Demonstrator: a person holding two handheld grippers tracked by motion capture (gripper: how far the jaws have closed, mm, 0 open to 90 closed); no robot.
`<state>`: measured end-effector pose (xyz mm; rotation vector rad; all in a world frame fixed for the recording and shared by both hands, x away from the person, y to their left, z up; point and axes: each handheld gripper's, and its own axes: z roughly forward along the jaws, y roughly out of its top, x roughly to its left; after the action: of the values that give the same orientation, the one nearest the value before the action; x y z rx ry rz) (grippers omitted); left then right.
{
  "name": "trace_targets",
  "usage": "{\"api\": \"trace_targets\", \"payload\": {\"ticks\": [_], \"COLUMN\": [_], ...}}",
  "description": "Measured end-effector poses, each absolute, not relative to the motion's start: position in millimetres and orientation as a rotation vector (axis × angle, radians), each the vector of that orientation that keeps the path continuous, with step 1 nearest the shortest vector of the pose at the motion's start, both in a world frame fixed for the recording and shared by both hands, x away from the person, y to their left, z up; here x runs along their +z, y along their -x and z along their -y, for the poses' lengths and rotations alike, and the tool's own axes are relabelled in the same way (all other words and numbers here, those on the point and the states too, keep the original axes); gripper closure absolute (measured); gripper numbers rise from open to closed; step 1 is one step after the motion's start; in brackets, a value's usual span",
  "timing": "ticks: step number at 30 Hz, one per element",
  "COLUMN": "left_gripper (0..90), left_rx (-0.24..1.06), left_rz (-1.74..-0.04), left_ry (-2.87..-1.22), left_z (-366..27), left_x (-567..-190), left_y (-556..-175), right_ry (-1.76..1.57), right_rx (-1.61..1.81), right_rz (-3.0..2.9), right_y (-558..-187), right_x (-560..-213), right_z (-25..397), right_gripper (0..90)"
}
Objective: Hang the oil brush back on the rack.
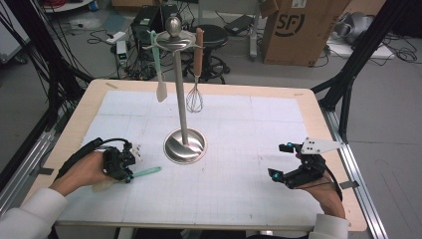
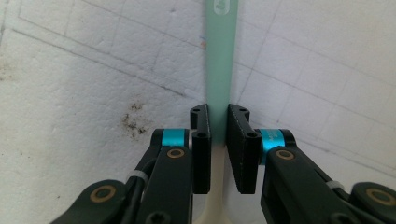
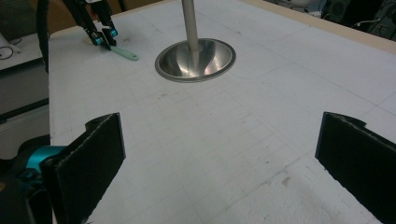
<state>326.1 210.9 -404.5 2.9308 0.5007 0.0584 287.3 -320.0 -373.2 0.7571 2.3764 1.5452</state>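
High view puts my left gripper (image 1: 125, 167) low on the white mat (image 1: 239, 199), left of the utensil stand (image 1: 184, 144), and I judge the step in hand to be the pick-up of the mint-handled spatula (image 1: 147, 172) lying flat there, handle pointing toward the stand's base. From the left gripper view, the jaws are closed in on the spatula (image 2: 218, 74) near where the green handle meets the pale blade; both pads press its sides, so I read this as a firm grasp, though the tool rests on the mat and is not yet lifted. Two utensils already hang from the stand's top ring, a second spatula (image 1: 160, 74) and a whisk (image 1: 195, 97), so the likely next move is to raise this one, turn it upright and carry its end up to a free hook, which calls for a clean lift without the blade dragging, and clearance from the pole. My right gripper (image 1: 281, 160) hovers at the right side of the mat, jaws spread wide and holding nothing, well apart from the stand.
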Motion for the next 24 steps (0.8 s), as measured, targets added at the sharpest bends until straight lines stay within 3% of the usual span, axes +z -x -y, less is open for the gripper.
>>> {"api": "trace_targets", "payload": {"ticks": [12,24], "left_gripper": [80.3,80.4], "left_rx": [0.015,0.019], "left_rz": [-0.361,-0.343], "left_ry": [-2.795,-2.520], "left_z": [-217.5,-237.9], "left_x": [-387.5,-351.5], "left_y": [-320.2,-315.0], "right_ry": [-0.757,-0.747], "right_rx": [1.549,1.549], "right_rz": [-2.371,-2.375], "right_y": [-286.3,-286.5], "right_x": [-372.0,-370.9], "right_z": [321.6,320.1], "right_gripper": [0.2,0.2]}}
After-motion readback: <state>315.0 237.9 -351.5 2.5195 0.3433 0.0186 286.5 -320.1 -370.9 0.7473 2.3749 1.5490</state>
